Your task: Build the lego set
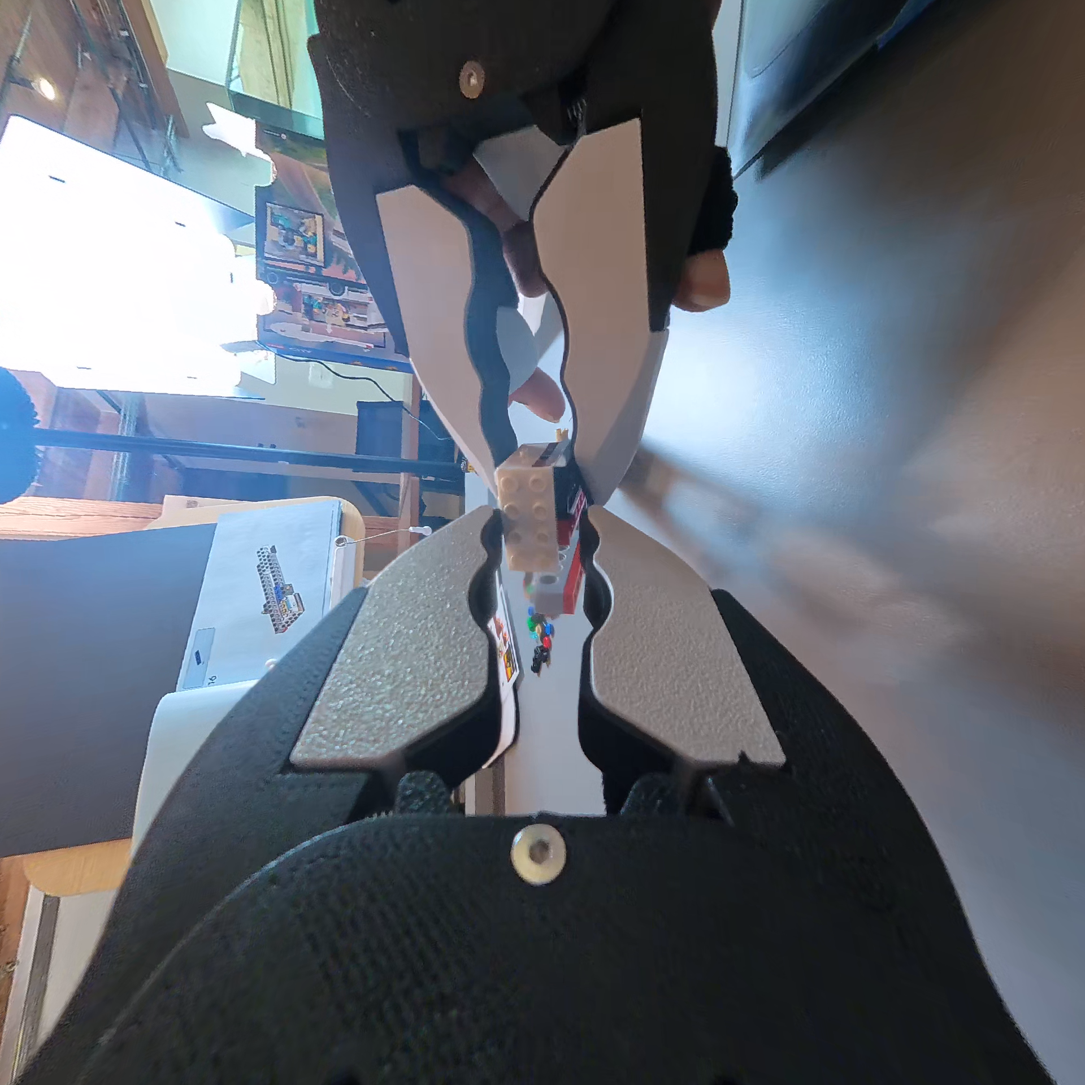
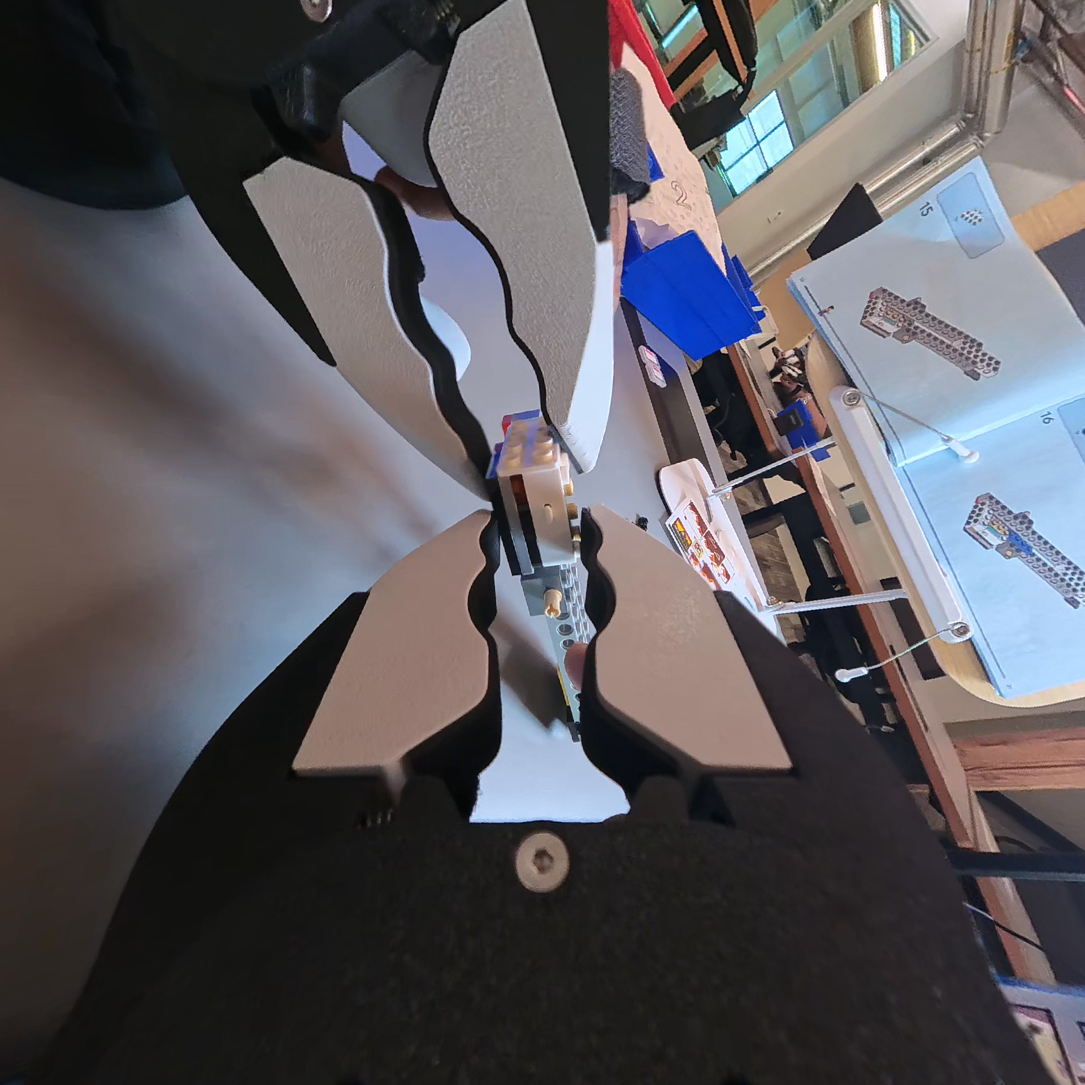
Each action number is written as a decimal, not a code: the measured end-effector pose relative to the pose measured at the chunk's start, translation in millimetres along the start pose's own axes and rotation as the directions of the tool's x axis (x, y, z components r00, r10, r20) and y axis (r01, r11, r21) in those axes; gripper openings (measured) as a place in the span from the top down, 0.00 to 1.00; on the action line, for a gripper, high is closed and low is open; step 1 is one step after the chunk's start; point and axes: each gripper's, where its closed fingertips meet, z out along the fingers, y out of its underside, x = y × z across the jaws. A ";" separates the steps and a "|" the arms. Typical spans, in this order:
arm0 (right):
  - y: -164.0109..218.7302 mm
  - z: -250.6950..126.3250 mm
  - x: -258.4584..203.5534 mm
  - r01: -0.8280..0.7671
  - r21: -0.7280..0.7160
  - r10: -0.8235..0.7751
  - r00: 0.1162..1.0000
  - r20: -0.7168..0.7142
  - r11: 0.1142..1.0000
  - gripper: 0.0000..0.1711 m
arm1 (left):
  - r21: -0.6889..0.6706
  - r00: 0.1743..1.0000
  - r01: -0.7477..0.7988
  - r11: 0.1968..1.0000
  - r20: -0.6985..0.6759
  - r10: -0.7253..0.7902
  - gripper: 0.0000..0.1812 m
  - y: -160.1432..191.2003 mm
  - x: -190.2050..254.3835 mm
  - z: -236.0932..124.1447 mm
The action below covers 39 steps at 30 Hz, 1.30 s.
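Observation:
A small lego assembly is held in the air between my two grippers, which meet tip to tip. In the left wrist view it shows a tan studded brick (image 1: 525, 522) on black, red and grey parts. In the right wrist view it shows a white block (image 2: 546, 499) with black layers and a grey holed plate (image 2: 568, 616). My left gripper (image 1: 540, 514) is shut on one end of it and comes in from above in the right wrist view (image 2: 531, 469). My right gripper (image 2: 537, 512) is shut on the other end and comes in from above in the left wrist view (image 1: 543, 481).
The white table (image 1: 546, 734) lies behind, with small loose coloured pieces (image 1: 540, 634) and a sticker sheet (image 2: 698, 546). An open instruction booklet (image 2: 969, 411) rests on a stand beside the table. Blue bins (image 2: 687, 293) stand farther off. A lego box (image 1: 311, 264) stands at the back. My two grippers' fingertips are within a few centimetres of each other.

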 end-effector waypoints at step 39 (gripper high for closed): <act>-0.2 -3.0 -6.6 0.016 0.016 -0.017 0.999 0.032 1.000 0.84 | -0.001 0.997 0.057 0.998 -0.055 -0.057 0.87 -2.7 4.3 0.5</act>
